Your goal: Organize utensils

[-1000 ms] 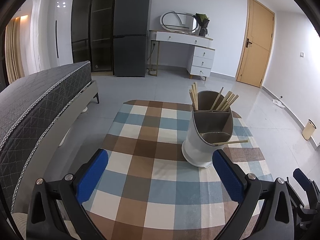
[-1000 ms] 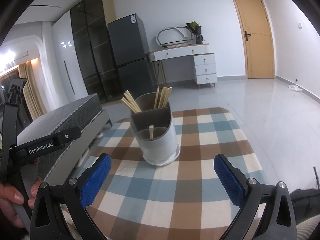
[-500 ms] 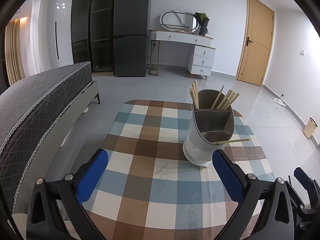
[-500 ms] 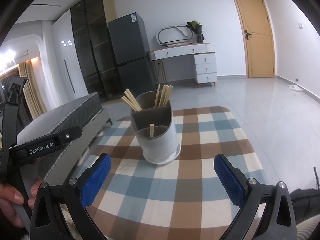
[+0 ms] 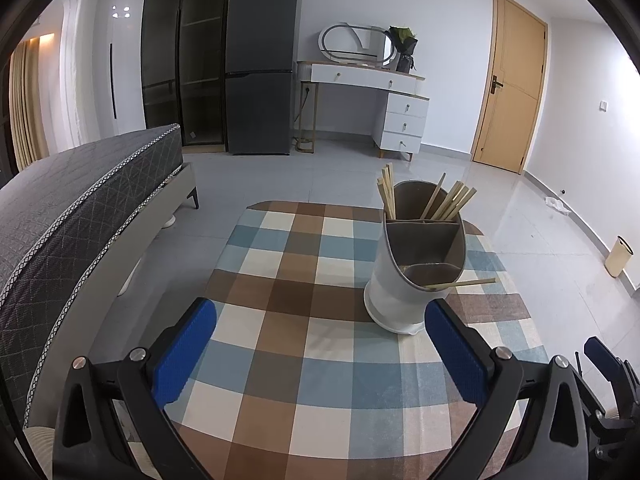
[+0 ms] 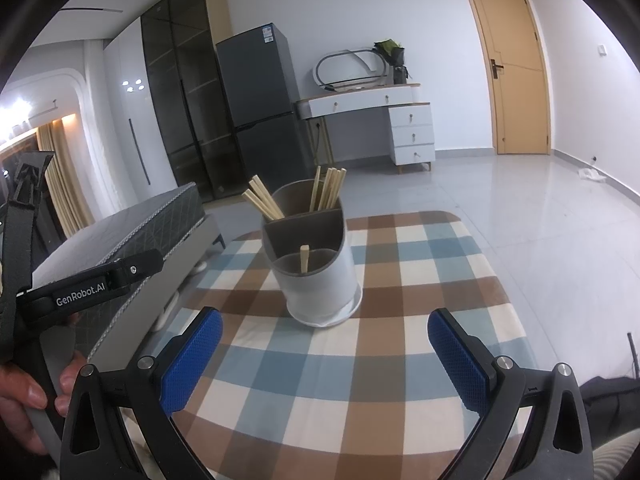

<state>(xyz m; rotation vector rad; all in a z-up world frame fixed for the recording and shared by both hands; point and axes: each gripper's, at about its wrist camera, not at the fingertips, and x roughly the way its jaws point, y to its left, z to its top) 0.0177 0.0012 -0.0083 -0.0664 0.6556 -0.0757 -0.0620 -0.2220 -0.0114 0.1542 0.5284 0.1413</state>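
Observation:
A white utensil holder (image 5: pixel 404 292) (image 6: pixel 320 284) with brown compartments stands on the checked tablecloth (image 5: pixel 320 360) (image 6: pixel 360 360). Wooden chopsticks (image 5: pixel 448 202) (image 6: pixel 328 194) stick up from its rear compartments. One chopstick (image 5: pixel 460 284) (image 6: pixel 305 258) leans out of the front compartment. My left gripper (image 5: pixel 320 356) is open near the table's front edge, with nothing between its blue pads. My right gripper (image 6: pixel 326 360) is open too and empty, in front of the holder. The left gripper's body (image 6: pixel 80 288) shows at the left of the right wrist view, held by a hand (image 6: pixel 24 392).
A grey bed (image 5: pixel 72 216) runs along the table's left side. Tiled floor (image 5: pixel 560 264) surrounds the table. A dark fridge (image 5: pixel 260 80), a white dresser (image 5: pixel 380 96) and a wooden door (image 5: pixel 508 92) stand at the far wall. A small bin (image 5: pixel 618 256) sits at the right wall.
Both views have drifted back slightly from the holder. The chopsticks and the holder have not moved, and both grippers stay open.

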